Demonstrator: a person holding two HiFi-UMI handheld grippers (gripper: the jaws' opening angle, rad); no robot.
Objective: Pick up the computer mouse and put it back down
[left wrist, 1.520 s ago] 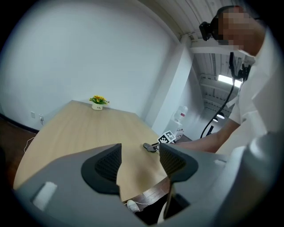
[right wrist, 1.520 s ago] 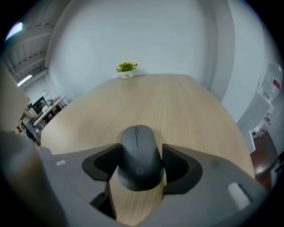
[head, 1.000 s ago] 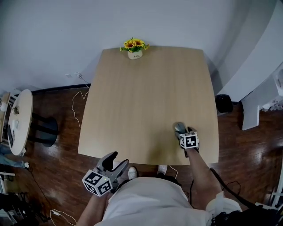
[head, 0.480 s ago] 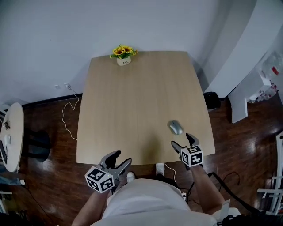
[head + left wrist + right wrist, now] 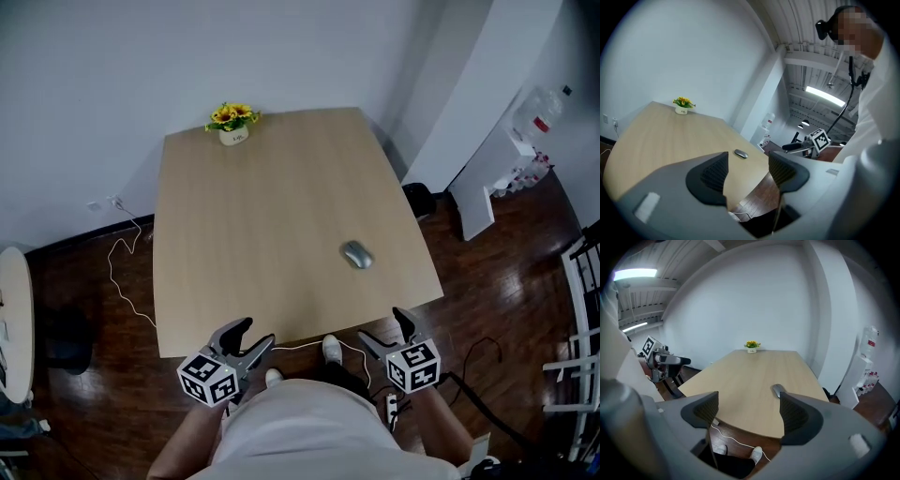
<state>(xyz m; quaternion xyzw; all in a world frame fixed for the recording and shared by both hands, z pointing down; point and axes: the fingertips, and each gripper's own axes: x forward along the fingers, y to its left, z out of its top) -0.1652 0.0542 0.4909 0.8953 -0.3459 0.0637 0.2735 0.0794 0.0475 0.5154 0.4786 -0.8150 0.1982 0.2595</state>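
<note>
The silver-grey computer mouse lies alone on the light wooden table, near its right front corner. My right gripper hovers off the table's near edge, well back from the mouse, its jaws opening with nothing between them. In the right gripper view the mouse peeks out just above the right jaw, beyond the gripper. My left gripper is open and empty below the near edge at the left. From the left gripper the mouse shows far off on the tabletop.
A small pot of yellow flowers stands at the table's far edge. A white cable trails over the dark wood floor at the left. A white pillar and shelf stand right of the table, and a round side table at the far left.
My right gripper has let go of the mouse, pulled back past the table's near edge and spread its jaws. The mouse stays on the table. The left gripper has hardly moved.
</note>
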